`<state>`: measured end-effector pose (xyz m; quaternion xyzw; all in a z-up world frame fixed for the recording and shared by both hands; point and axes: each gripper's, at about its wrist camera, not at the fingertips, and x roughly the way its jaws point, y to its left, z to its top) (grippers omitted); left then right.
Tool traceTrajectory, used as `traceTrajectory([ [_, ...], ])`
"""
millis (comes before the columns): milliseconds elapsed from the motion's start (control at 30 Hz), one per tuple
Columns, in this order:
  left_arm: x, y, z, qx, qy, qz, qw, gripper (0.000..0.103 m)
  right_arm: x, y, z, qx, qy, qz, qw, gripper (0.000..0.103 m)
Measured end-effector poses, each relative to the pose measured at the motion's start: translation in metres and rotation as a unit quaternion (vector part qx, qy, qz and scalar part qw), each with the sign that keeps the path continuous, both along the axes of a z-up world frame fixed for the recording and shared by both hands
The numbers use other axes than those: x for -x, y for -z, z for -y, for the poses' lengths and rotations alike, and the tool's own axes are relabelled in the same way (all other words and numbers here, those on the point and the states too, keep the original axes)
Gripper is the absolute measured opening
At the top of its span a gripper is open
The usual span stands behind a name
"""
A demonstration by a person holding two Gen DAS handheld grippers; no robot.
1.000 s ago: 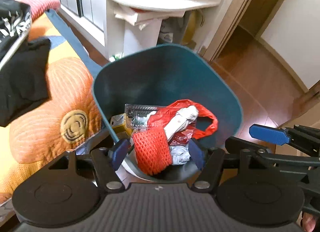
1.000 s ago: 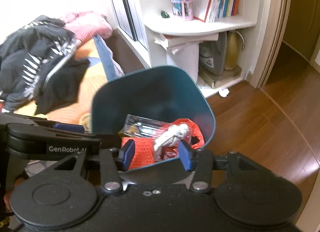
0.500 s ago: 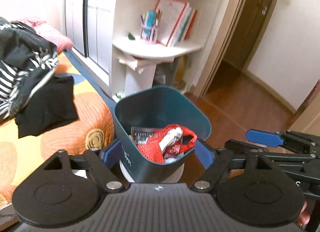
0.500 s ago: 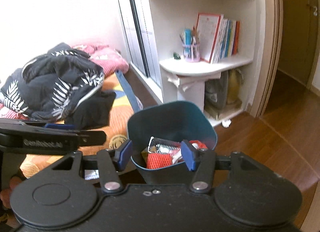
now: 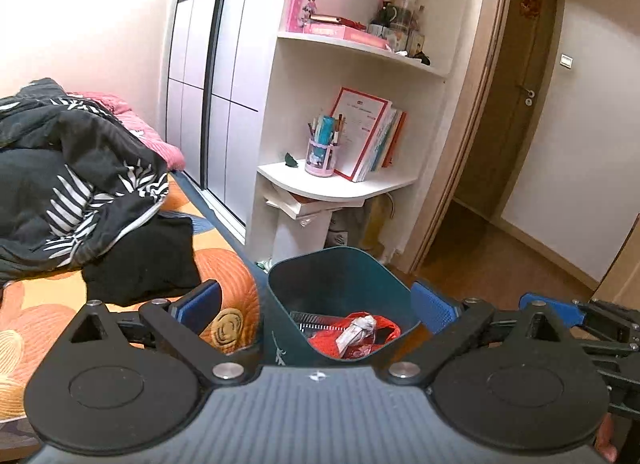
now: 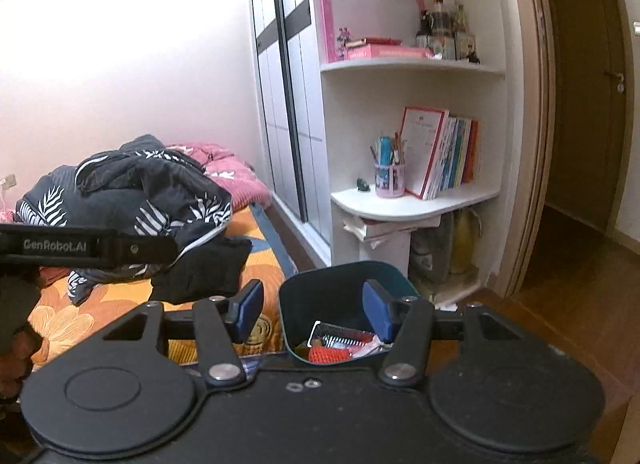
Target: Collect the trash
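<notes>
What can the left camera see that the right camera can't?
Only the left camera shows the light switch on the far wall and the blue tips of the right gripper.

Only the right camera shows the left gripper's side bar with writing and the hand holding it.

Both show the teal bin with the red bag inside, the bed piled with dark clothes, the pen cup and the books.

Trash bin mouth open above; bed and shelf unit flank it.
</notes>
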<state>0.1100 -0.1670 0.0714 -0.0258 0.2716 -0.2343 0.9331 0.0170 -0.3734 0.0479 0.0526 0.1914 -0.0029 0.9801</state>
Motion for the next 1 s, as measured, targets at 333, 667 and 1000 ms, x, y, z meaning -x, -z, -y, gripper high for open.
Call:
traceTrajectory([
  [333, 0.03, 0.009, -0.014, -0.015, -0.006, -0.017, 0.9997, 0.101, 0.022, 0.003, -0.002, -0.023, 0.008, 0.005, 1.0, 0.055],
  [667, 0.039, 0.015, -0.016, -0.004, 0.003, -0.039, 0.9992, 0.101, 0.033, 0.003, -0.007, -0.015, 0.005, 0.007, 1.0, 0.058],
  [1000, 0.037, 0.018, -0.017, 0.017, 0.008, -0.057, 0.9982, 0.103, 0.031, 0.003, -0.005, -0.02, 0.004, 0.014, 1.0, 0.063],
])
